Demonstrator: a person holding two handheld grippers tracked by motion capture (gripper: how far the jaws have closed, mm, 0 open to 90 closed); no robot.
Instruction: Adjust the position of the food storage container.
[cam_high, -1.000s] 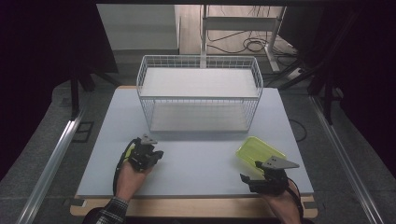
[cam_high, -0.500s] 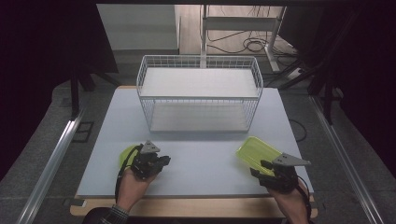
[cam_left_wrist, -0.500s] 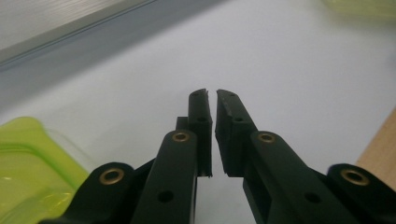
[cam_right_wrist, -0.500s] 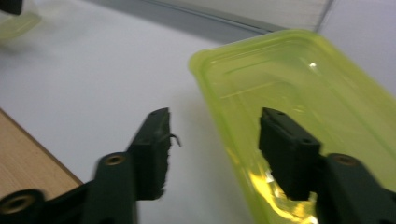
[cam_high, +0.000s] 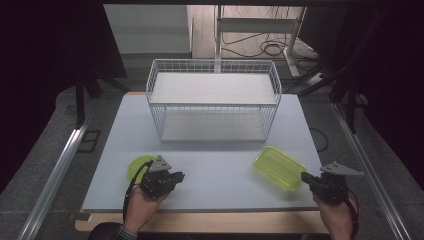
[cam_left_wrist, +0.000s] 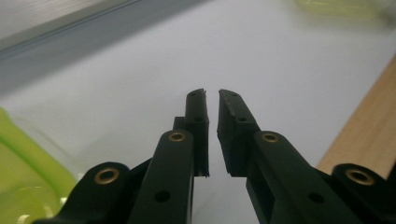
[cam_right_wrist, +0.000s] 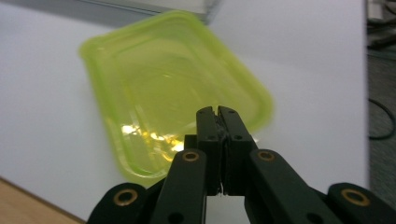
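Right gripper (cam_high: 306, 177): lower right of the high view, my jaws just snapped together with nothing between them, tips just off the tray's near corner.
Left gripper (cam_high: 176, 176): lower left, jaws a thin slit apart and easing wider, nothing held.
Rectangular tray (cam_high: 279, 167): yellow-green, flat on the table (cam_high: 220, 165), right of centre.
Round lid (cam_high: 136, 167): yellow-green, tucked just behind my left gripper.
Wire basket (cam_high: 214, 102): upper middle, well apart from both.

A pale grey rectangular surface (cam_high: 215, 150) with a light wooden front edge stands on dark grey carpeted floor (cam_high: 45, 150). A metal rail (cam_high: 55, 175) runs along its left side. Beyond, black cables (cam_high: 260, 47) coil on a lit wooden floor beside white metal table legs (cam_high: 260, 25); the surroundings lie dark.
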